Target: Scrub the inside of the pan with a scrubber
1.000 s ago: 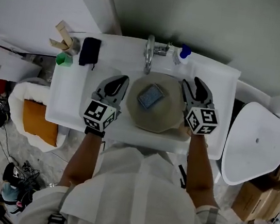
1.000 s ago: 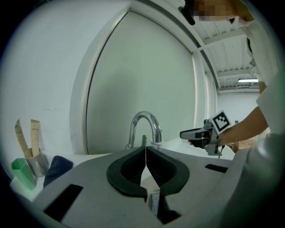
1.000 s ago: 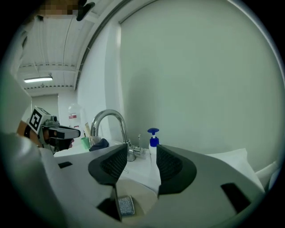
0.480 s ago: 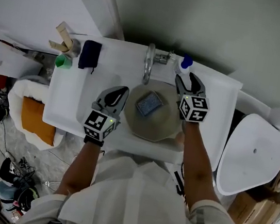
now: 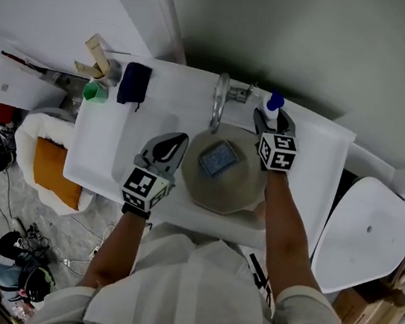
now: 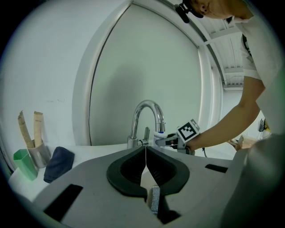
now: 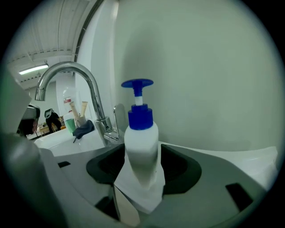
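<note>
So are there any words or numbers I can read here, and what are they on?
No readable words or numbers anywhere.
Left marker cube and right marker cube: black-and-white square patterns only, not letters.
Pump bottle: plain white, no label showing.
Tubes: any print is too small to read.

Chrome faucet [image 5: 216, 103], blue-capped pump bottle [image 5: 273, 105], dark cloth [image 5: 133, 83], green cup [image 5: 94, 91]

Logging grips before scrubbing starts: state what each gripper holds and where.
Left gripper: jaws together, nothing held. Right gripper: jaws stand around the soap bottle at its body; whether they clamp it cannot be told.
</note>
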Demonstrator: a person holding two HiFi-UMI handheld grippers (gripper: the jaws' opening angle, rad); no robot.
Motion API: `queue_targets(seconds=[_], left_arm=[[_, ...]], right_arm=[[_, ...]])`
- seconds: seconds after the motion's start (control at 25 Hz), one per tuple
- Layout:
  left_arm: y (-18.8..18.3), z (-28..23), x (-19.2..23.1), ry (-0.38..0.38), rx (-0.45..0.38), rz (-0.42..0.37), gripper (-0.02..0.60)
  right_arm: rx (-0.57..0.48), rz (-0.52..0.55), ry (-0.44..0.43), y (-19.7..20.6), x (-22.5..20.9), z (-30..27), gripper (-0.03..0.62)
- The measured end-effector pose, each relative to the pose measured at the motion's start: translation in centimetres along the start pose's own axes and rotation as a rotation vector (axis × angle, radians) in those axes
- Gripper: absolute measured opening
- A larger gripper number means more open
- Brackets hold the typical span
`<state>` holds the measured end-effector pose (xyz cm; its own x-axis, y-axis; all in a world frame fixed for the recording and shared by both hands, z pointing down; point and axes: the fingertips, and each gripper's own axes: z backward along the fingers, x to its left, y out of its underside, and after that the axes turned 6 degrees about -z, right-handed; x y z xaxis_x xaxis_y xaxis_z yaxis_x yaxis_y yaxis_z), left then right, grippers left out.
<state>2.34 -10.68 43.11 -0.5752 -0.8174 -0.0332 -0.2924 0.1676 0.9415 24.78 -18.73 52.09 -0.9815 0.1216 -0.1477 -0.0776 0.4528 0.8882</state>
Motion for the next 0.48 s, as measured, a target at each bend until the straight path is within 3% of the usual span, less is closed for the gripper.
queue_targets(seconds=[0.48], left_arm=[[0.2, 0.0, 0.5, -0.021, 0.006, 0.006, 0.017]], right_arm=[[0.006, 0.064, 0.020, 1.0, -0.6, -2.1, 0.204]])
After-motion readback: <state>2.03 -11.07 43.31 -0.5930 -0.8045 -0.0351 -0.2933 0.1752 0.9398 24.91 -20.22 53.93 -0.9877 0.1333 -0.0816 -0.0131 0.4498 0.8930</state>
